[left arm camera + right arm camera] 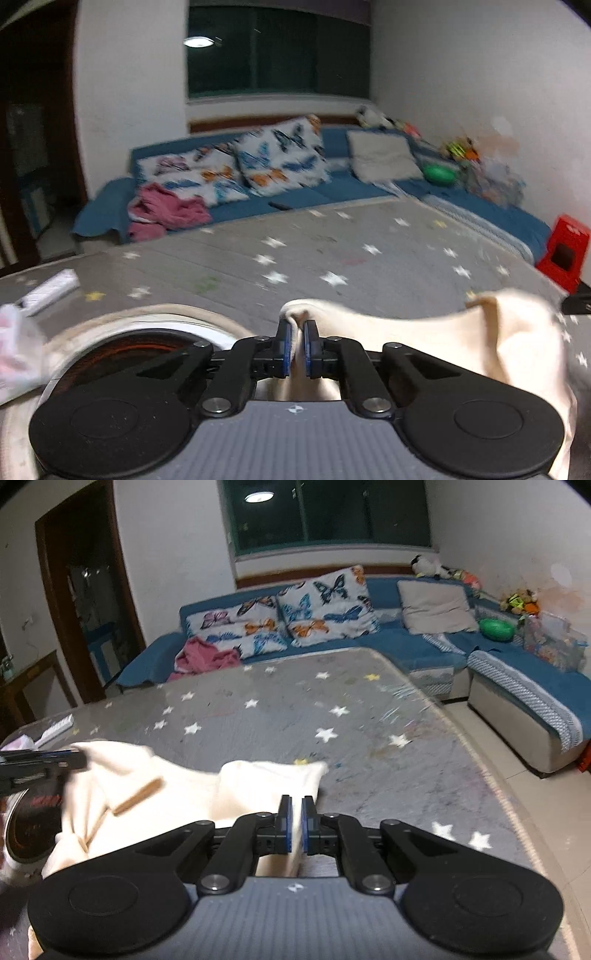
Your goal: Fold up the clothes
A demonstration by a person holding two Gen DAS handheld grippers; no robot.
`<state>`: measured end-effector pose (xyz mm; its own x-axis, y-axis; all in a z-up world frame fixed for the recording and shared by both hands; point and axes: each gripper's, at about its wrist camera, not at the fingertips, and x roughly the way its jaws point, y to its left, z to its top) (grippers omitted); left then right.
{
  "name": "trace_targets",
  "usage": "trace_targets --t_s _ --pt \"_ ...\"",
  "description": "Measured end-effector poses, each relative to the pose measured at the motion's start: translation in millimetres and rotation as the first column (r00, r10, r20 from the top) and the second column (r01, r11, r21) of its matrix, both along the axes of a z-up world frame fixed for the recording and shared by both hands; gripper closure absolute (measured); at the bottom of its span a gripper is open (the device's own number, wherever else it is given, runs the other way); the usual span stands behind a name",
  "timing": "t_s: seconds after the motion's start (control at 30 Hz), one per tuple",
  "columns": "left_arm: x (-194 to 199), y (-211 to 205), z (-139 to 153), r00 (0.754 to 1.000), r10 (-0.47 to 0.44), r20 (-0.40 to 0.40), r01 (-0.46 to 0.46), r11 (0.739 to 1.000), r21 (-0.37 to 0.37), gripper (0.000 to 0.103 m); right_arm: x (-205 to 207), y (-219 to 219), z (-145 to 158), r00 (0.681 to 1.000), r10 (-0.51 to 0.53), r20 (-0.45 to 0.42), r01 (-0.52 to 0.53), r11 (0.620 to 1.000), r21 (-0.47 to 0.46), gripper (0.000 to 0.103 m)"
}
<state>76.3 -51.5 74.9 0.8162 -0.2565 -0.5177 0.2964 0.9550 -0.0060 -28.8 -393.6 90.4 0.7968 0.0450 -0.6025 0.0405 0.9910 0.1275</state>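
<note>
Star-print grey table (332, 716), cream garment (258, 782) lifted between your grippers.
Left gripper (297, 341) and right gripper (296, 823) each pinch its soft, limp edge; hold hems, it sags.

Left gripper (297, 332) & right gripper (296, 808) are built alike: black linkage arms, two round black discs at the outer ends, silver screws at the pivots. Blue pads are fitted on the inner finger faces. A grey ribbed body w/ a small round crosshair mark is seen at centre.
</note>
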Motion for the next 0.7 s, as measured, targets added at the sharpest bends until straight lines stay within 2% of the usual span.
trace_targets --t_s 0.13,0.23,0.33,0.47,0.5,0.6,0.7 --pt "-24.1 40.9 15.3 0.994 0.103 0.041 -0.102 0.995 -0.012 0.095 -15.3 -15.7 5.3 0.999 -0.046 0.007 0.046 0.999 0.000 0.100" --pt "-45.5 69.1 16.0 0.983 0.180 0.048 -0.179 0.984 -0.016 0.095 -25.4 -17.3 4.9 0.999 -0.045 0.001 0.045 0.999 -0.025 0.100" --pt "-68.1 93.6 12.4 0.967 0.251 0.040 -0.250 0.968 -0.024 0.095 -26.5 -10.0 5.0 1.000 -0.013 -0.002 0.013 1.000 -0.022 0.096" --pt "-96.1 113.2 3.9 0.953 0.302 0.011 -0.301 0.952 -0.047 0.095 -13.9 8.5 4.5 0.999 0.041 -0.005 -0.041 0.999 0.003 0.093" --pt "-103.1 118.1 1.8 0.949 0.315 0.003 -0.314 0.948 -0.052 0.095 -9.2 12.8 3.9 0.998 0.057 -0.008 -0.057 0.998 0.010 0.091" --pt "-124.1 132.8 -4.6 0.936 0.352 -0.020 -0.352 0.933 -0.068 0.095 11.8 37.6 -0.2 0.994 0.106 -0.021 -0.106 0.994 -0.001 0.077" --pt "-141.8 145.7 -9.7 0.923 0.382 -0.040 -0.384 0.920 -0.080 0.095 31.5 65.5 -6.7 0.986 0.162 -0.038 -0.162 0.987 -0.008 0.072"
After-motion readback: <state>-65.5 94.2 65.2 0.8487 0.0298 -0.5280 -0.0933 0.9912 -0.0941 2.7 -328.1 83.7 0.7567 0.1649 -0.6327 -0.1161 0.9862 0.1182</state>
